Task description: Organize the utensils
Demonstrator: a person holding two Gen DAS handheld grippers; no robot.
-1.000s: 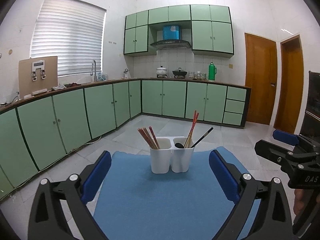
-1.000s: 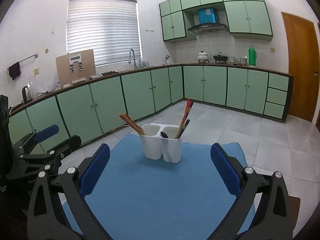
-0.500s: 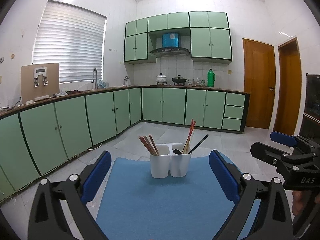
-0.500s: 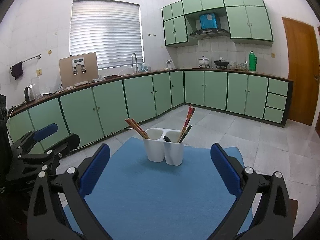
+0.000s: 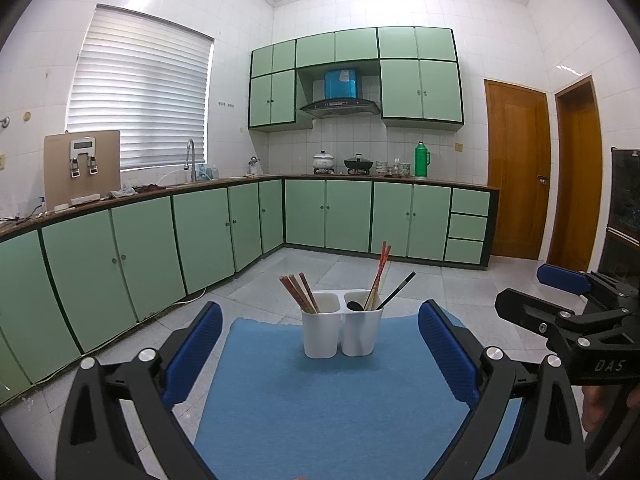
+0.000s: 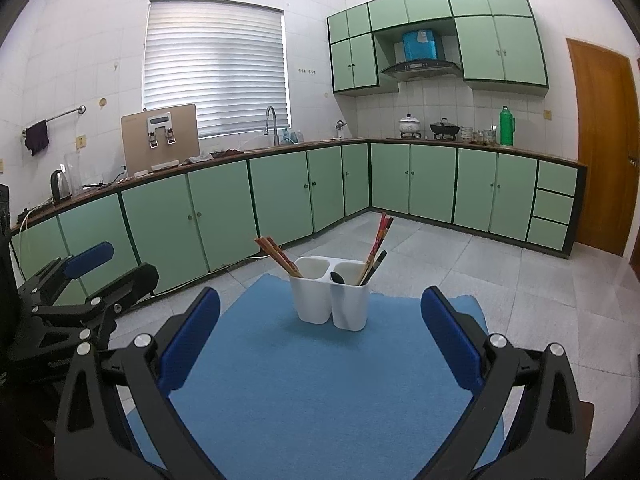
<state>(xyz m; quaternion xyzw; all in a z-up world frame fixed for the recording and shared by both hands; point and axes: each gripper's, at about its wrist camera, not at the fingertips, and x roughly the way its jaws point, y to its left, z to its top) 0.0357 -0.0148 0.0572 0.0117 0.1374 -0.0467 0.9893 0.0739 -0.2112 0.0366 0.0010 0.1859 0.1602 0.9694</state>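
Left tongs (image 5: 320,356) and right tongs (image 6: 320,344) both stand wide, holding nothing, above the near edge of the blue cloth-covered tabletop (image 6: 320,392). Toward the far edge stands a white plastic two-compartment holder (image 5: 342,330): brown wooden chopsticks (image 5: 298,292) in the left compartment; red chopsticks (image 5: 379,276) and a black ladle (image 5: 354,306) in the right.

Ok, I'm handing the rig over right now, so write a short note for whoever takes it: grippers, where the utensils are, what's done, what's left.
Left gripper: open, empty, above the blue mat.
Right gripper: open, empty, likewise.
White two-compartment holder stands upright on the mat.
Left compartment: brown chopsticks.
Right compartment: red chopsticks, black chopsticks and a dark spoon.
No loose utensils in view.
Left to do: possibly sort the mixed right compartment.
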